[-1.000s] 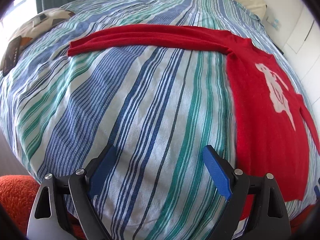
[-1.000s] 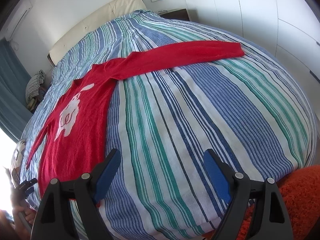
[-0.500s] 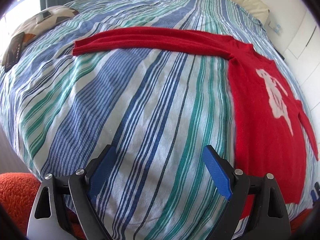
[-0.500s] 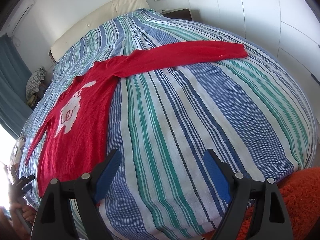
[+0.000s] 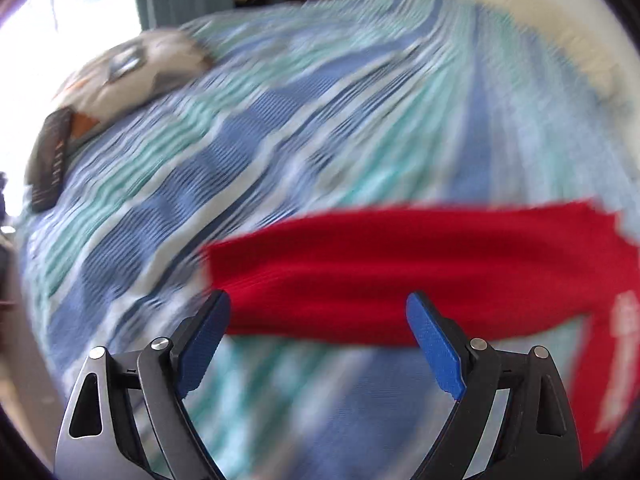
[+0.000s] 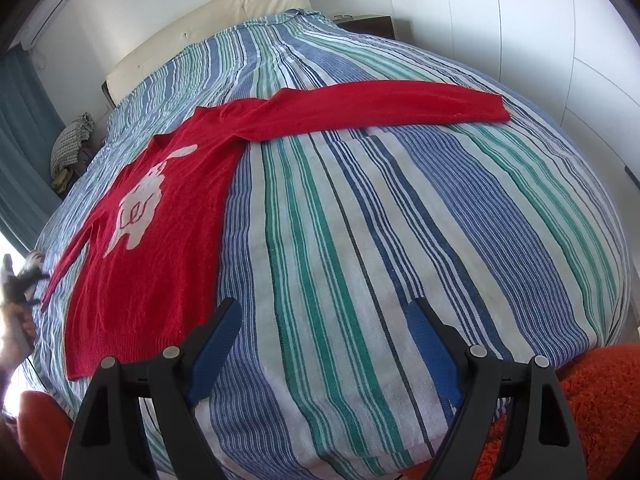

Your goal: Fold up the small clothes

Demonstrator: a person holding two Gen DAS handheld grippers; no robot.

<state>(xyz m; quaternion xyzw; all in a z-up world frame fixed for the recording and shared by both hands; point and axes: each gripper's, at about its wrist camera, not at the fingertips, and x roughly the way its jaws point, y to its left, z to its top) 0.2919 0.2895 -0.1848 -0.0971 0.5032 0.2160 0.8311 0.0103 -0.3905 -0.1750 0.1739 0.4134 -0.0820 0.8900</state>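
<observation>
Home bedroom: bed with striped cover (image 6: 400, 220), padded headboard (image 6: 224, 20), curtain (image 6: 20, 120).

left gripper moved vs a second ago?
Yes. The open left gripper has swung toward the red knit sweater's outstretched sleeve on the striped bedspread; the cuff, earlier far ahead, now sits at its fingertips.

Open left tool (image 5: 318, 310) over red sleeve (image 5: 400, 276).

The red sweater (image 6: 168, 216) is a fine matt knit, lying on the woven striped cotton bedspread (image 6: 400, 240). Beyond that spread, the headboard (image 6: 224, 24) looks smooth and padded. Right gripper (image 6: 324, 336): matt black plastic, ribbed blue pads (image 6: 430, 344), bright metal pins.
</observation>
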